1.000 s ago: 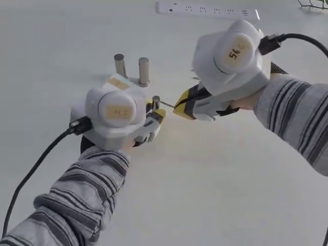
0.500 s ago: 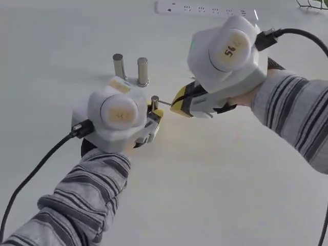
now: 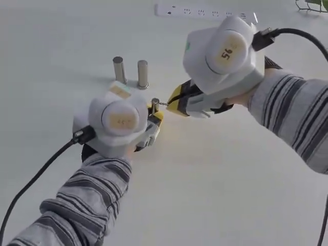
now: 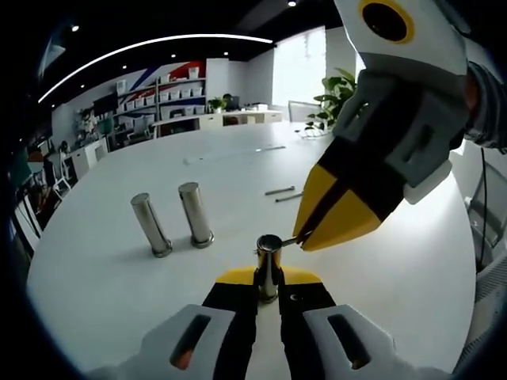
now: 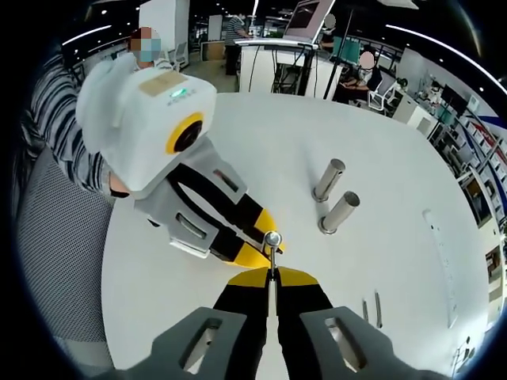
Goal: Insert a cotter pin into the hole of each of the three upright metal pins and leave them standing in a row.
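Right gripper [image 5: 272,275]: jaws nearly together, pinching a thin cotter pin [image 5: 272,258] that sticks straight out past the yellow tips. The free end of the cotter pin sits at the top of a metal pin [image 4: 268,255], right at its hole; I cannot tell how far in it is.

Left gripper [image 4: 268,277]: jaws narrow, clamped on the lower part of that metal pin and holding it upright, with the top standing clear above the tips. Whether its base touches the white table [image 4: 119,285] is hidden by the jaws.

The two grippers meet tip to tip at the pin, the right one coming in from the side.

Just behind the left gripper, a second metal pin [image 4: 195,214] and a third metal pin [image 4: 150,224] stand upright on the table, close beside each other, not touching.

Farther back, spare cotter pins [image 4: 280,191] lie flat. A white power strip [image 3: 205,10] lies along the far edge. The person's sleeves [image 3: 87,205] are striped.
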`<state>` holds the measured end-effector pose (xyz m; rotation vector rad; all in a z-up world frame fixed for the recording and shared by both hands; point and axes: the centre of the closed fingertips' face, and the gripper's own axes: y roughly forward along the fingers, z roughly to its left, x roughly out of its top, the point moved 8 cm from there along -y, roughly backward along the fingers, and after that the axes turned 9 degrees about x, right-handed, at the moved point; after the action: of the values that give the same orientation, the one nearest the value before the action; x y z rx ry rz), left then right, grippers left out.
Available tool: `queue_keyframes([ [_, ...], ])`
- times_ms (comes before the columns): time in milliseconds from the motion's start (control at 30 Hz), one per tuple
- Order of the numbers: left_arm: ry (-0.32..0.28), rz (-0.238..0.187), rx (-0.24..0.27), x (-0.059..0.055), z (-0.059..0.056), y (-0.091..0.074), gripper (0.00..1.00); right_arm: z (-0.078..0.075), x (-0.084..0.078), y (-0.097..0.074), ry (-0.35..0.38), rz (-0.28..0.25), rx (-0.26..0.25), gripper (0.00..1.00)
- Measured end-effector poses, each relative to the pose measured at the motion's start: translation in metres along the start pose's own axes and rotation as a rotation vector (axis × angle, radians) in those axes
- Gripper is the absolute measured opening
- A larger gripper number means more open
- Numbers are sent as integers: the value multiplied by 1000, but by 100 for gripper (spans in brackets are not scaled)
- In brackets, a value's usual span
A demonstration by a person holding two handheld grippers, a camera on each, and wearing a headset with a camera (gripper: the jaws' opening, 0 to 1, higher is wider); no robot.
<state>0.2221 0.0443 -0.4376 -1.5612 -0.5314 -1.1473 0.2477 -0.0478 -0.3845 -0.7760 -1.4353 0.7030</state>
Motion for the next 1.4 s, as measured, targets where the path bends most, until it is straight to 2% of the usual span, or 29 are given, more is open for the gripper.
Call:
queue_keyframes([
  [433, -21, -9, 26, -1, -1, 1, 5, -1, 7, 6, -31, -17, -13, 0],
  [500, -26, -9, 31, -1, -2, 0, 5, -2, 8, 7, 26, -63, -2, 0],
  [533, -27, -9, 32, -1, -2, 0, 5, -3, 9, 6, 23, -74, 4, 0],
  [567, -31, -8, 32, -1, -1, 0, 5, -4, 8, 5, 54, -75, -10, 0],
  [733, -35, -8, 37, -2, -2, 0, 5, -5, 9, -4, 63, -94, -16, 4],
  [1033, -47, -7, 48, -2, -2, 1, 5, -2, 3, -5, 59, -78, -16, 0],
  [1400, -50, -5, 52, -2, -2, 1, 5, 1, 4, -4, 73, -91, -15, 0],
])
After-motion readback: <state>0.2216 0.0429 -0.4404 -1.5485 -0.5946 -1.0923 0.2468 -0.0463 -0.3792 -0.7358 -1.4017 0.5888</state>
